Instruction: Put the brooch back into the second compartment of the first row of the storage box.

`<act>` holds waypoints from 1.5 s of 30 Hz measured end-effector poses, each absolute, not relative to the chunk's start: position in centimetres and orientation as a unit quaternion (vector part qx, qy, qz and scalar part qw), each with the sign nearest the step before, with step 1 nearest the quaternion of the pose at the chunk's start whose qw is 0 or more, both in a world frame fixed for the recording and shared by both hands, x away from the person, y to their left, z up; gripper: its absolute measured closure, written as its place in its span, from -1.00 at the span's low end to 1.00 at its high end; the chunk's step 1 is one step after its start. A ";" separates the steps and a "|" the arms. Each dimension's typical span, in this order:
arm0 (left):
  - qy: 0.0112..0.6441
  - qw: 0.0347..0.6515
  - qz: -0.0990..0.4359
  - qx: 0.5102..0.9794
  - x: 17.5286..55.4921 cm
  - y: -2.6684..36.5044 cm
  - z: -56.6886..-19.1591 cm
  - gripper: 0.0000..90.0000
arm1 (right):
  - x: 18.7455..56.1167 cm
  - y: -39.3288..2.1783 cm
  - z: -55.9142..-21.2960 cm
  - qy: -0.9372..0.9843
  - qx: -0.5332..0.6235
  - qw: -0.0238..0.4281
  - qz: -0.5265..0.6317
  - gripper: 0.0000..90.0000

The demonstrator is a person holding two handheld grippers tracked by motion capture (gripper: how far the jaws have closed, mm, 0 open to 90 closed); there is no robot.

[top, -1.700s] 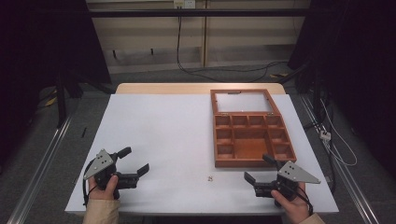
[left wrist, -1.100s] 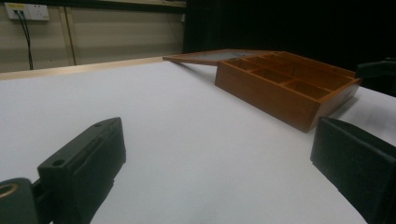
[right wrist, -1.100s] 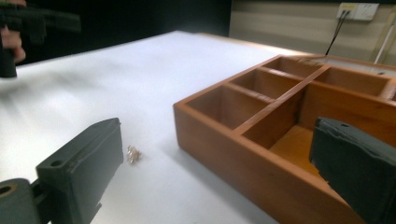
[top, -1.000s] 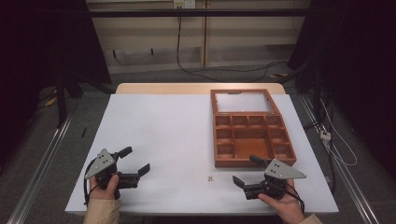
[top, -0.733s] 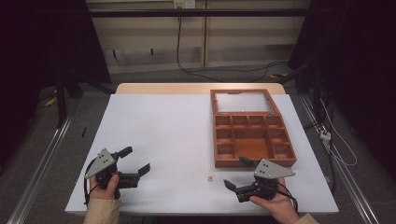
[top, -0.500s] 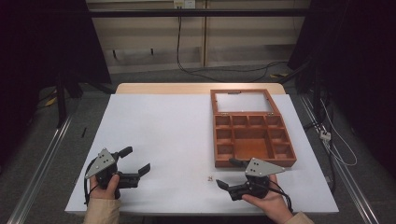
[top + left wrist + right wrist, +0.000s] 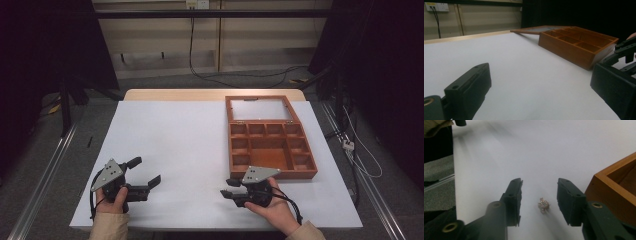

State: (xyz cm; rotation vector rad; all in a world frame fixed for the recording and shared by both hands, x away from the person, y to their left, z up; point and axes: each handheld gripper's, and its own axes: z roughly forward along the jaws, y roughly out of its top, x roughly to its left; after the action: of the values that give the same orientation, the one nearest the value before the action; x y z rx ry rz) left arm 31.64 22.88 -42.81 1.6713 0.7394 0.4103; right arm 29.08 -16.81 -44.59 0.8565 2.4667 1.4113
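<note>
The counter point(image 7: 175, 140) is covered with a white sheet, and a strip of bare wood shows along its far edge. On its right half, reaching from the far edge toward the near one, stands an open wooden box point(image 7: 270, 150) with its glazed lid point(image 7: 259, 108) folded flat behind it toward the far edge. Inside, small compartments run along the far side and down both flanks, around one larger compartment in the middle.

Near the near left corner a hand holds the left gripper point(image 7: 142, 176) low over the sheet, jaws pointing toward the right side of the counter. They stand wide apart with nothing between them, as the left gripper view confirms: bare sheet lies between the two black pads, with the box point(image 7: 576, 45) beyond.

Close to the near edge, just in front of the box's near left corner, the other hand holds the right gripper point(image 7: 227, 188), jaws pointing toward the left side. They have just been closing, but they are apart with a clear gap on either side of a small glittering ornament point(image 7: 543, 205), a cluster of pale stones in a gold-coloured setting. It lies on the sheet between the pads, touching neither, just beside the box wall point(image 7: 614, 192).
</note>
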 end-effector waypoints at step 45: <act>0.319 0.594 0.176 0.717 31.8 22.9 -42.8 -0.93 | 30.4 -16.1 -45.5 0.851 0.297 0.042 0.431 0.81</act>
State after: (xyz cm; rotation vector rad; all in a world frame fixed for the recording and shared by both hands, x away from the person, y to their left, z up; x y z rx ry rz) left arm 31.78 22.86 -42.80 1.6673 0.7406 0.4083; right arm 30.37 -16.15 -45.47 0.9079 2.6062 1.3183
